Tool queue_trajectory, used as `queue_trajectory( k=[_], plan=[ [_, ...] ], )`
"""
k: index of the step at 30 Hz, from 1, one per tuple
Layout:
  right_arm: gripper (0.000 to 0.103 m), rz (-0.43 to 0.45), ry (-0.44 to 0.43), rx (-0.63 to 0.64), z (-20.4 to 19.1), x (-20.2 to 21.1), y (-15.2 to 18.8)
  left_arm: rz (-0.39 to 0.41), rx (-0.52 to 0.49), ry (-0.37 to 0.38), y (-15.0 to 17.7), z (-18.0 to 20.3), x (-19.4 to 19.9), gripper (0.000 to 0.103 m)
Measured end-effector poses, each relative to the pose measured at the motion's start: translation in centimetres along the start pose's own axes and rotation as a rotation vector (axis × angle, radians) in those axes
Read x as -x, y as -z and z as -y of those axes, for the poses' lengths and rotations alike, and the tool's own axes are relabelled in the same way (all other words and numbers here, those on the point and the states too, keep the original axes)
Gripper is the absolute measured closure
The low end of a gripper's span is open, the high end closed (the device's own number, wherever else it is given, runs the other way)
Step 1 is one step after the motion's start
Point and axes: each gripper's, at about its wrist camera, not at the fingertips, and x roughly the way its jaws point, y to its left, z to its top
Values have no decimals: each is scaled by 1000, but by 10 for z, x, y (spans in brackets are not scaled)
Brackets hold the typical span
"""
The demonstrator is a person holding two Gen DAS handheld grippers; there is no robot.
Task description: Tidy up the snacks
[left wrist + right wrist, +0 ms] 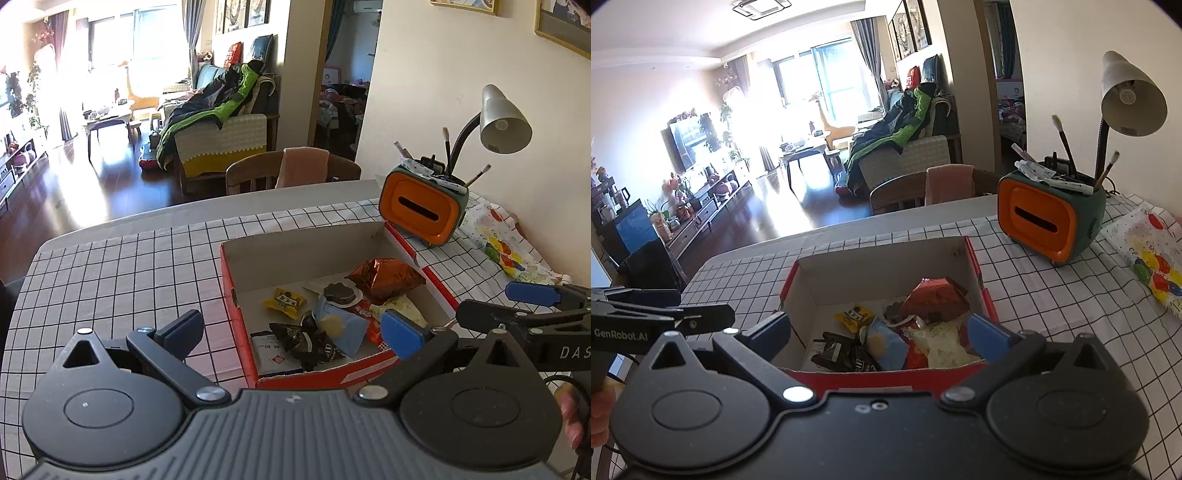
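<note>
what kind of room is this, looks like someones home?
Most likely a lived-in home: a dining table with a checked cloth, opening onto a living room. A sofa draped with jackets, a TV on a low cabinet and a desk lamp all point to a flat, not a lab.

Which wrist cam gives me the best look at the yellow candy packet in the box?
Left wrist: the yellow candy packet lies unobstructed on the red box floor, printed face showing. In the right wrist view the packet is smaller and partly overlapped by neighbouring wrappers.

white packet [266, 350] part-hidden by box wall | wrapper print unreadable
</note>
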Motion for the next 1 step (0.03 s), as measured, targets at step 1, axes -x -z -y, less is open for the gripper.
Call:
queue_trajectory(
  k=[1],
  plan=[
    [0, -1, 3, -1, -1, 1, 1, 0, -2, 2, 1, 0, 1, 0]
  ],
)
